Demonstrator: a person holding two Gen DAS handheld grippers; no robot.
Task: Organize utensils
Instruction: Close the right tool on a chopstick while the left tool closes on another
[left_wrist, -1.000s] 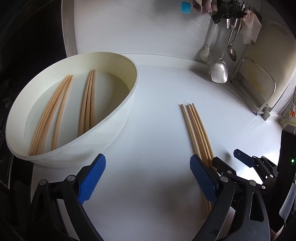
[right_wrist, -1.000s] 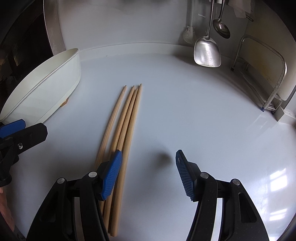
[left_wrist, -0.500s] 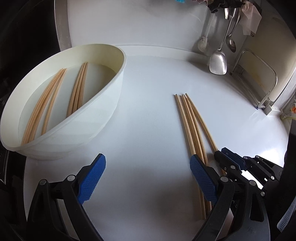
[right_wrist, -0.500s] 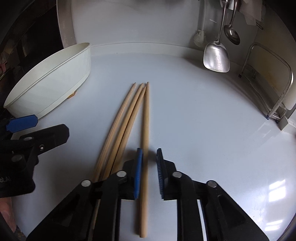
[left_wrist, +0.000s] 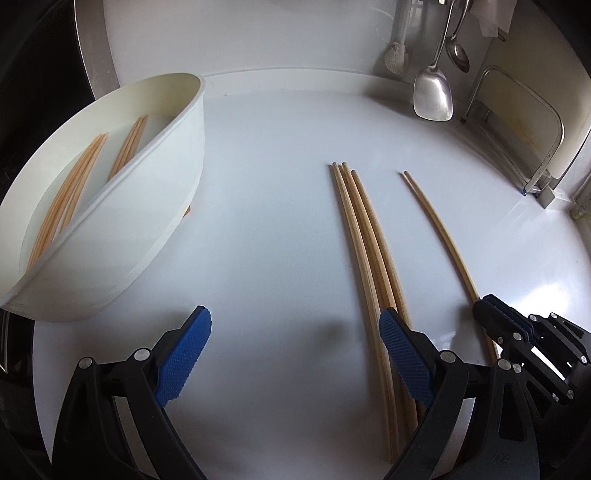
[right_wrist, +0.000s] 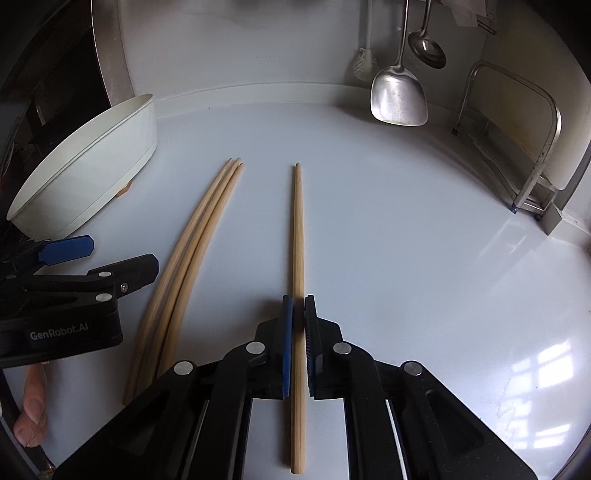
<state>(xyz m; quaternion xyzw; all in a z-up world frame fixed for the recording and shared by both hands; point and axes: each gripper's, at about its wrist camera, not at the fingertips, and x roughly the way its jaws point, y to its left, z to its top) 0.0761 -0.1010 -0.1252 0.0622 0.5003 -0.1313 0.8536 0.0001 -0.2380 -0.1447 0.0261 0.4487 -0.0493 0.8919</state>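
Near ends of three loose chopsticks (left_wrist: 373, 258) hidden behind right finger of left hand-held gripper (left_wrist: 295, 354). Chopsticks in white basin (left_wrist: 155, 206) partly masked by near wall; count uncertain. Single chopstick (right_wrist: 297, 280) covered mid-length by pads of right hand-held gripper (right_wrist: 298, 343). Hanging spatula (right_wrist: 399, 98) and ladle (right_wrist: 428, 46) handles cut off at top edge. Person's fingers (right_wrist: 31, 410) cropped at left edge.

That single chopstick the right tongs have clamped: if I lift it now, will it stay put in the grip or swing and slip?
The single chopstick looks thin, stiff and light, so it should lift easily. The right tongs grip it nearer one end, so the long free end may droop or pivot. It is round and smooth, so it could twist between the pads, or roll if dropped.
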